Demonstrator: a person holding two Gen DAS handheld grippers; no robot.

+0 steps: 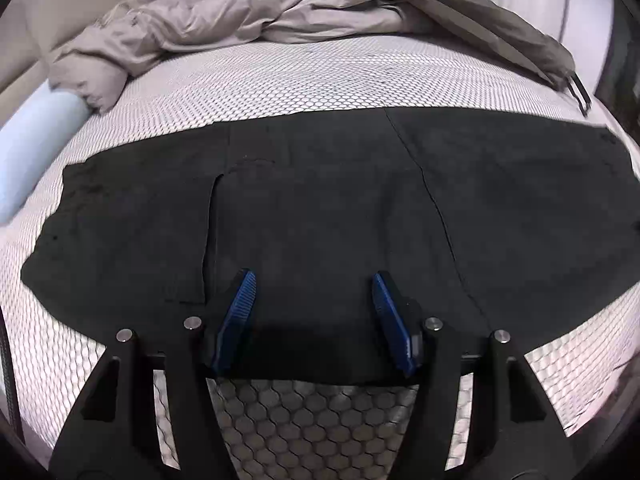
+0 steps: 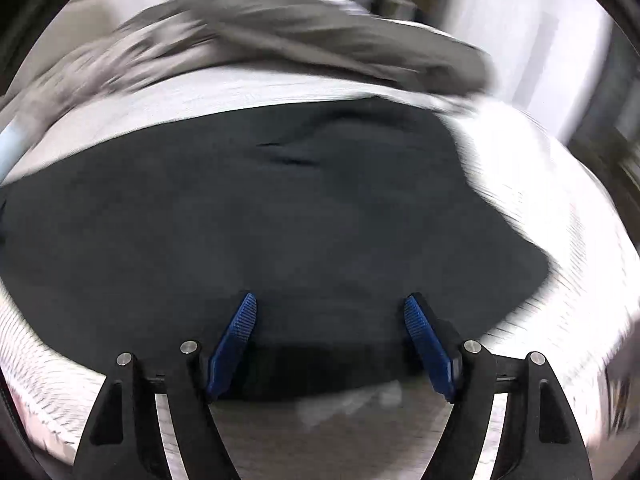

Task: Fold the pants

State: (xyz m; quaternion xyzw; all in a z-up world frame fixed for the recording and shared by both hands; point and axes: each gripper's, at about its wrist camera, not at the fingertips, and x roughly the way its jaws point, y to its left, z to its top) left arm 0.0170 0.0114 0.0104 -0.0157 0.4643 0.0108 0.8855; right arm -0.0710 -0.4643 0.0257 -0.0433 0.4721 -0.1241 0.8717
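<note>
Black pants (image 1: 320,208) lie flat across a white bed with a honeycomb pattern (image 1: 304,76); a seam runs down their right part and a pocket slit down the left. My left gripper (image 1: 314,280) is open, its blue pads just above the pants' near edge, holding nothing. In the blurred right wrist view the same pants (image 2: 280,232) fill the middle, and my right gripper (image 2: 330,304) is open over their near edge, empty.
A crumpled grey duvet (image 1: 240,16) lies along the far side of the bed and shows in the right wrist view (image 2: 280,32). A pale blue roll (image 1: 36,152) sits at the left edge. The bed's near edge (image 1: 312,408) lies under the left gripper.
</note>
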